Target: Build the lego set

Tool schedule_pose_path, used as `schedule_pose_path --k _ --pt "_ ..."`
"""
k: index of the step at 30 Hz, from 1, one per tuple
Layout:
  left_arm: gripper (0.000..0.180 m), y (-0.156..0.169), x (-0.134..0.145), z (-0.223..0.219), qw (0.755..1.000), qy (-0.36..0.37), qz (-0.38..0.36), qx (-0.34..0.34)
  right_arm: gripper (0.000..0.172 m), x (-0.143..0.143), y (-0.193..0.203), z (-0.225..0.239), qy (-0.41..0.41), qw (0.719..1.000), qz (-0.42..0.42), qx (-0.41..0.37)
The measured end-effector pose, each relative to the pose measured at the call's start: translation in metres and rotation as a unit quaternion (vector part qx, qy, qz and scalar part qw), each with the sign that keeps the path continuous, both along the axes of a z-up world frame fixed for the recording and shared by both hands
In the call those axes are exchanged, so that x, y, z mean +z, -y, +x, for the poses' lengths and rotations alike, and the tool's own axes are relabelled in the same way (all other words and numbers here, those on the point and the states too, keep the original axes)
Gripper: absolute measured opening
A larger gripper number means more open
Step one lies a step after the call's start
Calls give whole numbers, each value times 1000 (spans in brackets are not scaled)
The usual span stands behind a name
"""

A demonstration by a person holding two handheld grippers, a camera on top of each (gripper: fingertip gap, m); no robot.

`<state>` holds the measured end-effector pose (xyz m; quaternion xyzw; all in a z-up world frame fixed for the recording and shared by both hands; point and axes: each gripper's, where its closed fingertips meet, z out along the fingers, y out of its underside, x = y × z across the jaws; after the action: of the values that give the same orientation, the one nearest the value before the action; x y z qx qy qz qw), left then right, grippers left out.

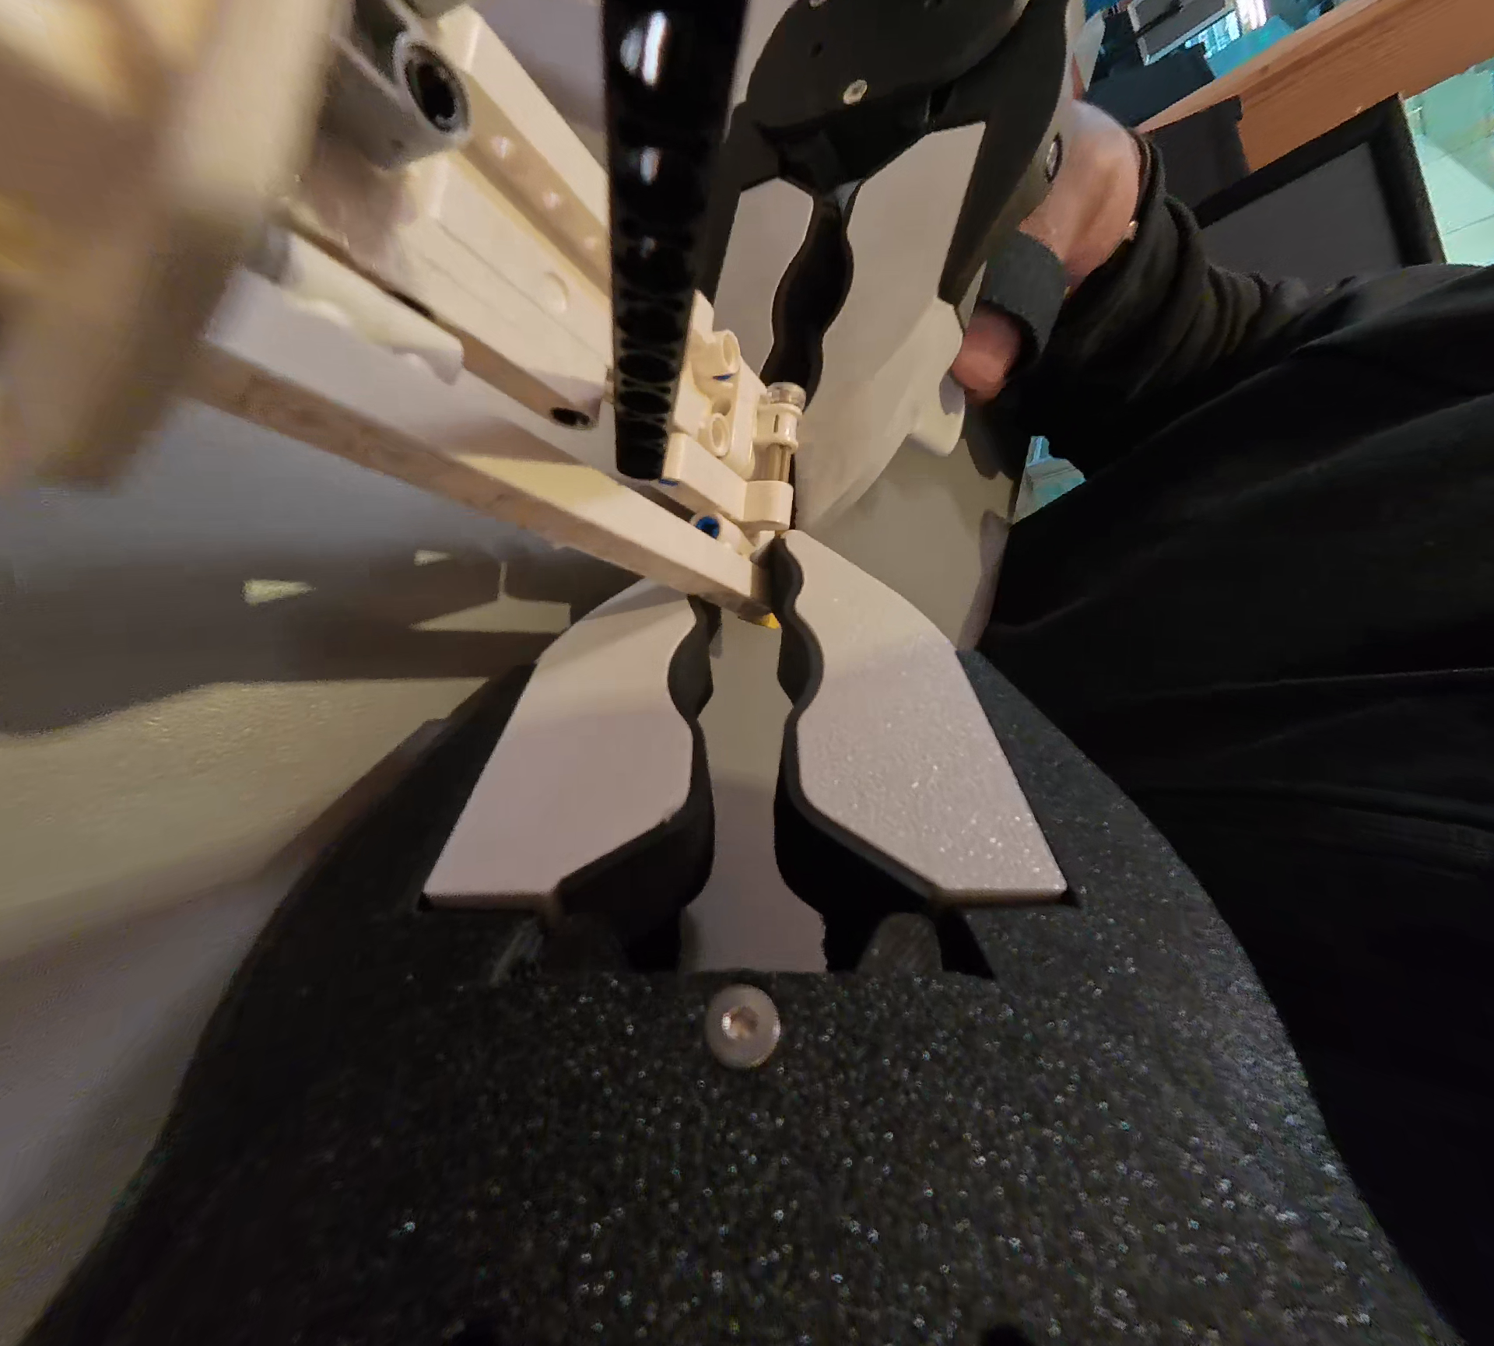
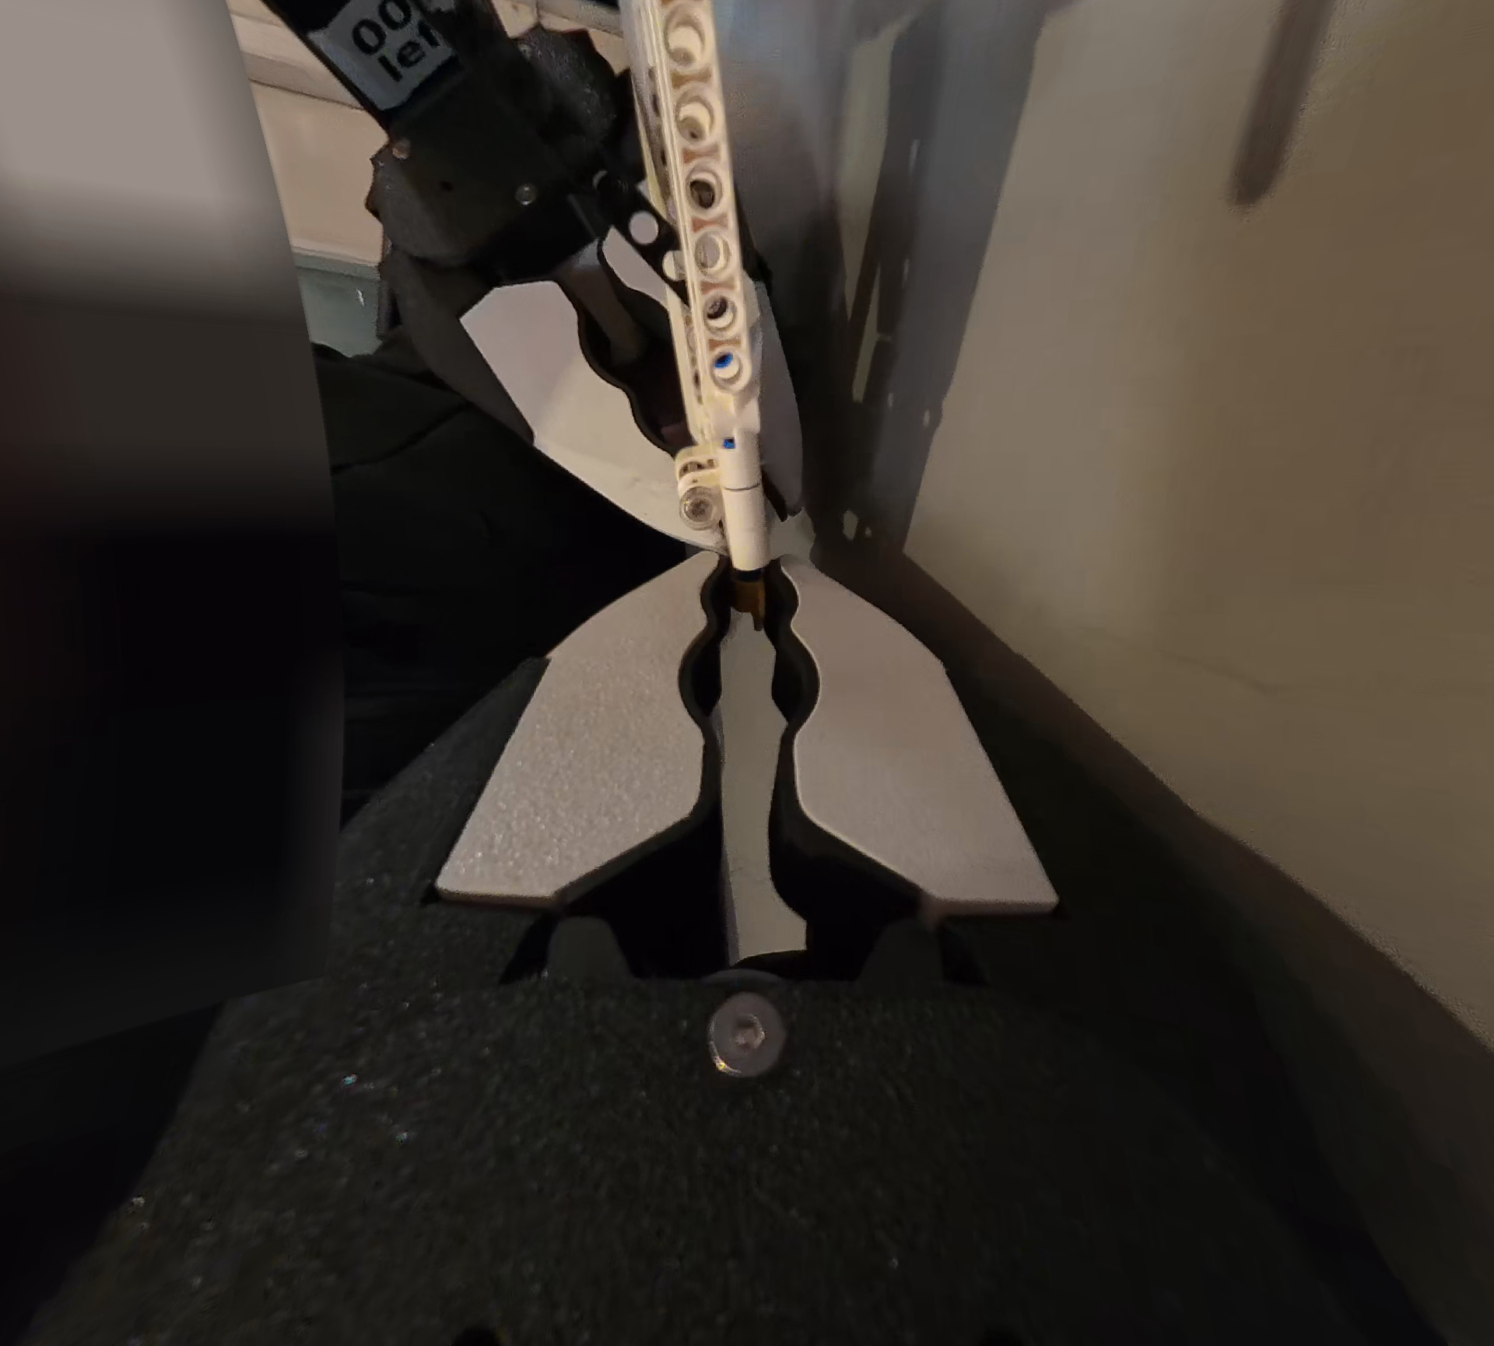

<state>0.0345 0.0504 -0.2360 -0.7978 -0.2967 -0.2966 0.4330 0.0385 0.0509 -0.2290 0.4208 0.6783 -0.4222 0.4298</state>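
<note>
White building-toy assembly (image 1: 711,434) hangs in the air between the two tongs, above the pale table (image 1: 162,782), each holding an opposite end so the piece stays braced. In the left wrist view, blurred white panels and grey tubes (image 1: 420,14) of the model fill the left side, close to the lens. A flat white plate (image 1: 566,499) slants down from there into the left tongs (image 1: 740,588), whose dark wavy pads sit narrow and pressed on its tip, probably to keep the model steady. A black holed beam (image 1: 647,256) stands just above that grip. To the right, the right tongs (image 1: 796,402) reach in from above, a hand (image 1: 1051,240) behind them (sleeve dark). In the right wrist view, a white holed beam (image 2: 703,216) runs down to a white sleeve (image 2: 745,507), and the right tongs (image 2: 750,592) are nearly closed on the small dark pin end (image 2: 748,592) below it.
</note>
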Motion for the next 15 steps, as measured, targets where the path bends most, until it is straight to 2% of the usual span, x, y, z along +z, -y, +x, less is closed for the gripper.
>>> schedule_pose_path --k 9,15 --pt "13 1 1 0 1000 9 4 4 7 1 1 -5 23 998 -12 -63" --pt "13 0 2 6 1000 12 2 -23 7 0 0 0 -33 999 10 0"
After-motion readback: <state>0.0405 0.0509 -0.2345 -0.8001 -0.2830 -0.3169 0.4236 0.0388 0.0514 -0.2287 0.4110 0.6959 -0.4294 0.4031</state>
